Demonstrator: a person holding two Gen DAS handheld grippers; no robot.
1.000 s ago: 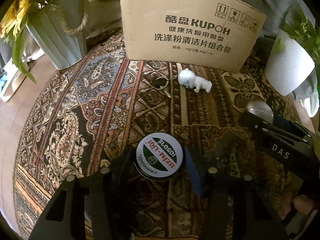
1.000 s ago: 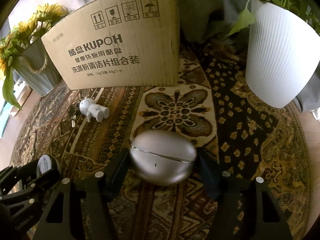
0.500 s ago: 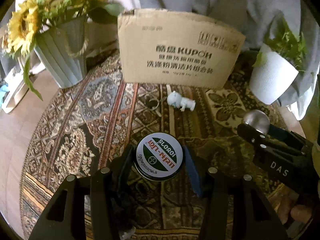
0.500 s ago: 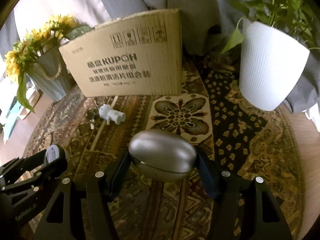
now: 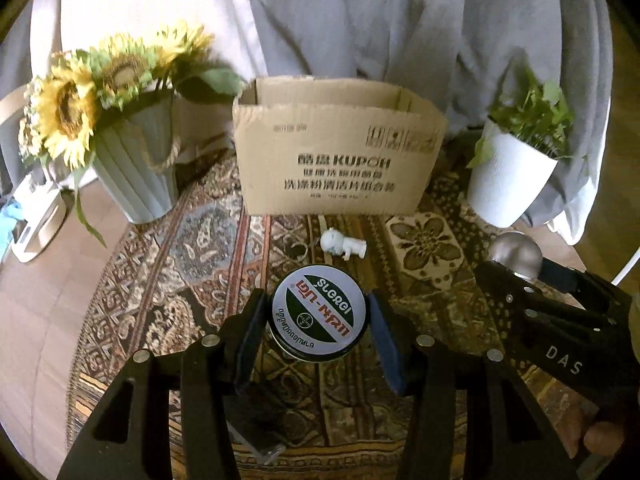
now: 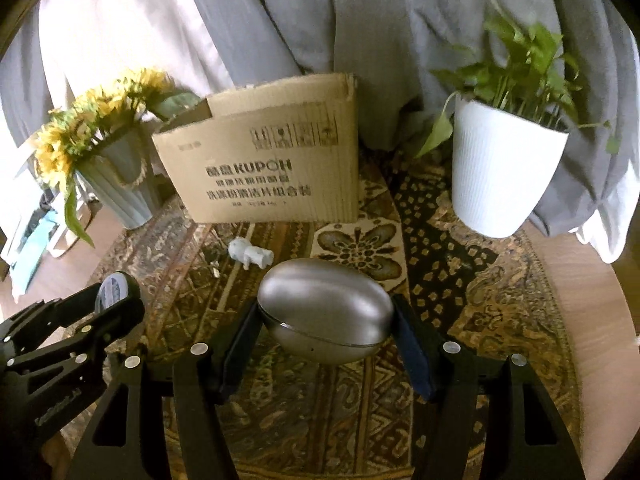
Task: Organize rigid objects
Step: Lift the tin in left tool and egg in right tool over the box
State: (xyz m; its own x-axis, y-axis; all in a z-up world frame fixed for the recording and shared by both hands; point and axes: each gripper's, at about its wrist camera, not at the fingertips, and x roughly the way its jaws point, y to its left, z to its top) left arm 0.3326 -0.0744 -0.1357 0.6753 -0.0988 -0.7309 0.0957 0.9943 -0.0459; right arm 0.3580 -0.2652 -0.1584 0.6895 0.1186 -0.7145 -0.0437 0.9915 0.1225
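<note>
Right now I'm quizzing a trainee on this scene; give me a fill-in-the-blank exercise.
1. The left tool grips a round ____.
2. The right tool grips a silver egg-shaped ____.
3. The white figurine lies in front of the cardboard ____.
4. The vase holds yellow ____.

Missing: tin; case; box; sunflowers

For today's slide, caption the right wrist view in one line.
Right tongs grip a silver egg-shaped case above a patterned rug, facing a cardboard box.

A patterned rug [image 5: 168,272] covers the floor. On its far side, a vase [image 5: 136,176] with sunflowers [image 5: 68,116] stands at the left and a white plant pot [image 6: 500,176] at the right. Grey curtains [image 5: 400,32] hang behind.
</note>
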